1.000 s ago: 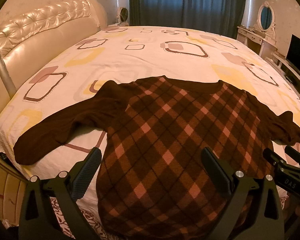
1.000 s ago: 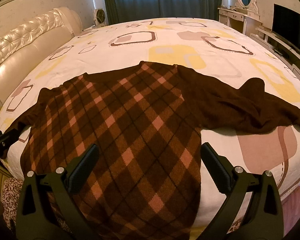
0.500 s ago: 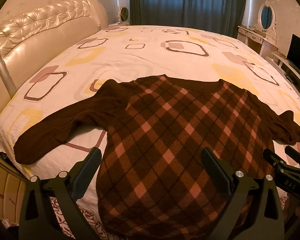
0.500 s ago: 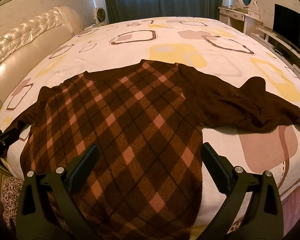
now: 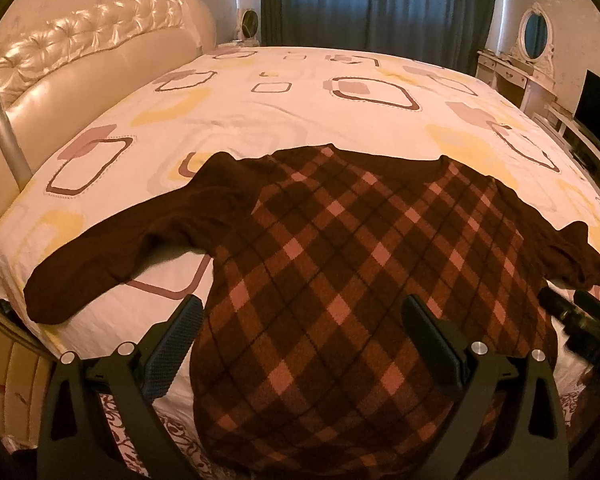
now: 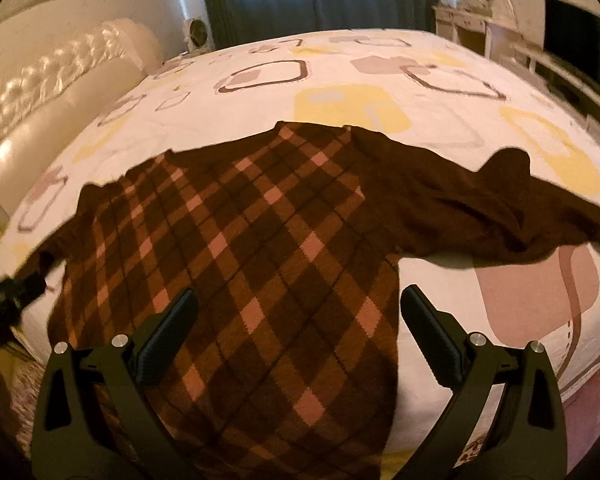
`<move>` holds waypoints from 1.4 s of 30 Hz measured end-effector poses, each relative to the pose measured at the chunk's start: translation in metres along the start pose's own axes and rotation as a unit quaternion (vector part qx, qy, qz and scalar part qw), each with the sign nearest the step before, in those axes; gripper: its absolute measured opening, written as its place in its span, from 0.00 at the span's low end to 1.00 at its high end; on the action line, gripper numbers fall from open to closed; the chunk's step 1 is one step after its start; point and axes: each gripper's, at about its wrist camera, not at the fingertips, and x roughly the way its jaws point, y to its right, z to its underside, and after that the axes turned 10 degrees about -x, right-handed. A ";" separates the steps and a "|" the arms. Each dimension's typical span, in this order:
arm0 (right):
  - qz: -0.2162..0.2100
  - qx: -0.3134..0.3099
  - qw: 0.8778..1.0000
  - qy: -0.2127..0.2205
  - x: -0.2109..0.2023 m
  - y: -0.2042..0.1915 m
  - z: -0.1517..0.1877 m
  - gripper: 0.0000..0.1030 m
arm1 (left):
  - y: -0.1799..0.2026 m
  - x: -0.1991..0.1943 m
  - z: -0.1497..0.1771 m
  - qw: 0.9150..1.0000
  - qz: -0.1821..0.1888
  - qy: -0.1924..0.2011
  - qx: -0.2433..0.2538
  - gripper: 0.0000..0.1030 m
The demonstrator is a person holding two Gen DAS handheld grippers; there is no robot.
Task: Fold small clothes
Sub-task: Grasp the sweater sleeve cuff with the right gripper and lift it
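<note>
Both pairs of jaws stand wide apart, gripping nothing: the left gripper (image 5: 300, 332) and the right gripper (image 6: 298, 324) each hover above the lower hem, at the bottom of their frames. Between them the dark brown knitted sweater with a pink and orange diamond pattern (image 5: 352, 264) lies flat across the near edge of the bed, its plain brown sleeves (image 6: 500, 208) spread to either side. Beneath it stretches the white bedsheet printed with yellow and brown squares (image 5: 260, 120). A cream tufted headboard (image 5: 80, 64) fills the upper left, dark teal curtains (image 5: 372, 0) the top centre.
</note>
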 end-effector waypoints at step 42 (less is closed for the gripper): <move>-0.014 0.590 0.792 0.154 -0.052 0.453 0.167 0.03 | -0.001 0.036 -0.001 0.997 -0.025 -0.062 -0.033 0.96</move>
